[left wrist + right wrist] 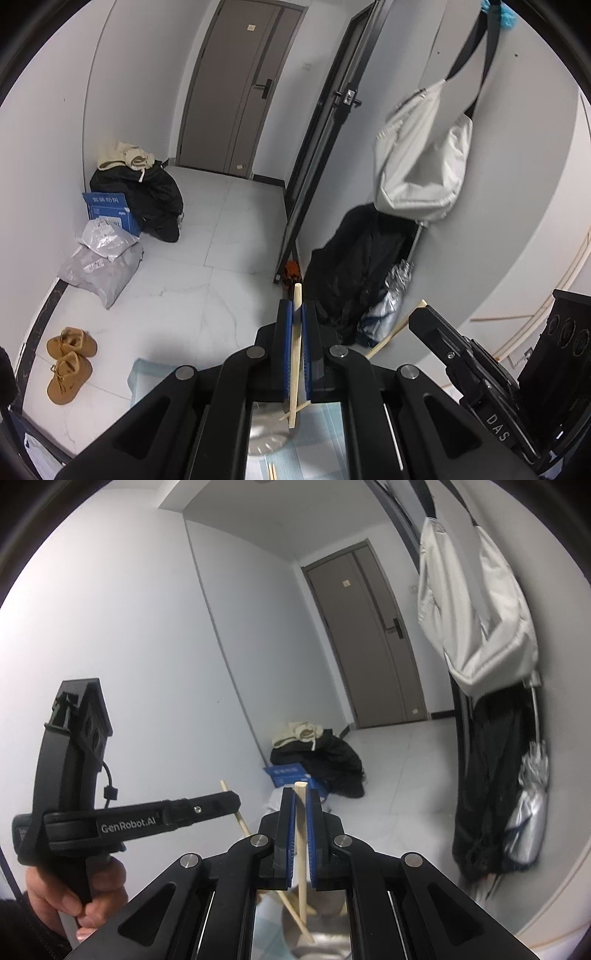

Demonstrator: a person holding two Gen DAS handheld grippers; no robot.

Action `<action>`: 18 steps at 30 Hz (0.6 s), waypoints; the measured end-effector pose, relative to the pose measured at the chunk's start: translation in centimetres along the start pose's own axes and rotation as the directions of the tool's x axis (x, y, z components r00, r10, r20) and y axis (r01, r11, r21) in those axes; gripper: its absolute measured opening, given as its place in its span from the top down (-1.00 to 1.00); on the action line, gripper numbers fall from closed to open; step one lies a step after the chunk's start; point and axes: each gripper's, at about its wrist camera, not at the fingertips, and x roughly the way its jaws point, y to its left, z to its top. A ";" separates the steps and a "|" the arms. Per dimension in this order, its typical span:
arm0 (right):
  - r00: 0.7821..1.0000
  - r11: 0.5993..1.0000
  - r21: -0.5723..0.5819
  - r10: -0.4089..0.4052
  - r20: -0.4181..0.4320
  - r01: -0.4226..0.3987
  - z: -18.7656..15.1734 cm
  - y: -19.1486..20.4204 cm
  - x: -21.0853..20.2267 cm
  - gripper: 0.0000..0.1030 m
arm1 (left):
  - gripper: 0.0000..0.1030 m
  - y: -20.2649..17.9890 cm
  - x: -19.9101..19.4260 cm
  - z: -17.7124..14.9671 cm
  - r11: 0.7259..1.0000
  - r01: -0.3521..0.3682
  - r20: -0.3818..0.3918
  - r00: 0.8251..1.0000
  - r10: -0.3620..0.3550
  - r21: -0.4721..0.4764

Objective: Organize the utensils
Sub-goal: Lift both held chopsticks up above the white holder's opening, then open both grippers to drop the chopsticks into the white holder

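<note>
1. The left gripper [296, 314] was clamped on a wooden chopstick [295, 354], the stick running between its blue pads [285, 332] with one end poking out past the tips and the other reaching back under the gripper body.
2. The right gripper [301, 797] was likewise clamped on a second chopstick [302, 849], held nearly upright in its own view, its top just clearing the tips.
3. Beneath both grippers a pale blue mat [147, 373] covered the bench; a shiny metal bowl [264, 435] sat on it, and two more stick ends [272, 472] lay at the bottom edge of the left view.
4. In the right view a hand [74, 897] gripped the left gripper's handle, its chopstick slanting across below; in the left view the right gripper stood just beside, at lower right.
5. On the floor near the bench lay a pair of tan shoes [68, 363] and grey parcels [101, 266].
6. Further off were a blue box [110, 212] and a black heap [147, 199] topped with cream cloth.
7. On the right wall hung a white bag [421, 158] above a dark coat [354, 266].
8. Farthest stood a brown door [236, 88].
</note>
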 end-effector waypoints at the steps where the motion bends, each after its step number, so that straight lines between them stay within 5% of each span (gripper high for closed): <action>1: 1.000 1.000 -0.011 -0.007 0.000 0.007 0.4 0.0 0.7 0.90 | 0.98 0.3 0.2 0.3 1.000 -0.002 0.008 1.000 0.002 -0.002; 9: 0.999 0.997 -0.066 -0.045 -0.027 0.043 1.1 -0.3 4.8 0.90 | 0.98 2.6 2.8 1.2 0.999 -0.037 0.014 0.999 0.038 -0.010; 18: 0.993 0.990 -0.140 -0.038 -0.115 0.022 -1.1 -0.2 8.2 0.90 | 0.98 5.2 5.4 -1.7 0.999 -0.037 0.014 0.999 0.037 -0.005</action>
